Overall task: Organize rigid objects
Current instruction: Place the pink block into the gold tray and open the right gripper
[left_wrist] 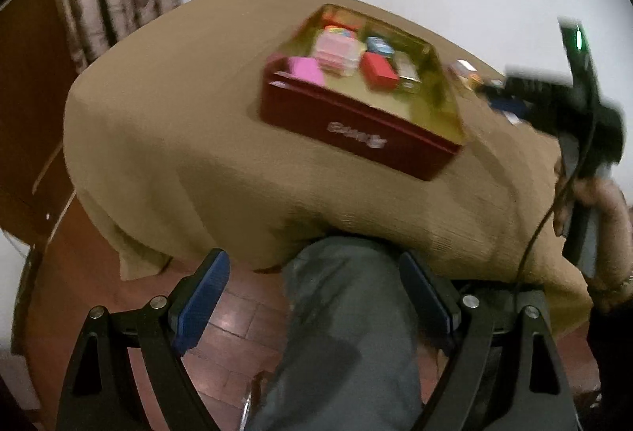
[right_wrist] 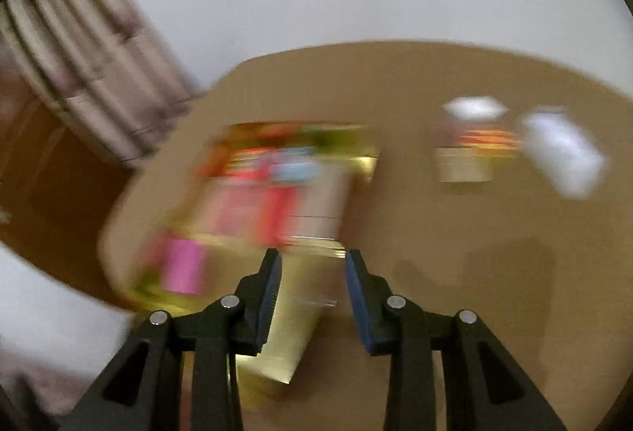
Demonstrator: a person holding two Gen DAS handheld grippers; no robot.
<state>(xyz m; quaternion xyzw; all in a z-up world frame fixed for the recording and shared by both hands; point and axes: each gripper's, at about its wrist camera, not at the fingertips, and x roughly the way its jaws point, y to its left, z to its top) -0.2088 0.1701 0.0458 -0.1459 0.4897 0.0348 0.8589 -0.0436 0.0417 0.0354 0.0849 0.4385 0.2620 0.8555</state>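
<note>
Tin: the red tin (left_wrist: pixel 358 132), gold inside, sits mid-table on the tan tablecloth (left_wrist: pixel 178 138); your collecting container, lid off.
Contents: a pink block (left_wrist: pixel 306 70), a clear pink box (left_wrist: pixel 336 53), a red box (left_wrist: pixel 379 71), a blue-topped item (left_wrist: pixel 379 45) and more at the far wall, blurred.
Loose items: a small carton (right_wrist: pixel 469 146) and a white box (right_wrist: pixel 563 154) lie right of the tin, well apart from it.
Handling: judged light, stiff and smooth-faced; you would take each across its narrow flat sides, squarely, so that it cannot pivot.
Left gripper (left_wrist: pixel 316 304): released, jaws wide, nothing between the pads; it hangs off the near table edge, above your knee.
Right gripper (right_wrist: pixel 313 296): parted with nothing held; it hovers over the tin's near right corner.
Caution: heavy motion blur; the labels are unreadable.
</note>
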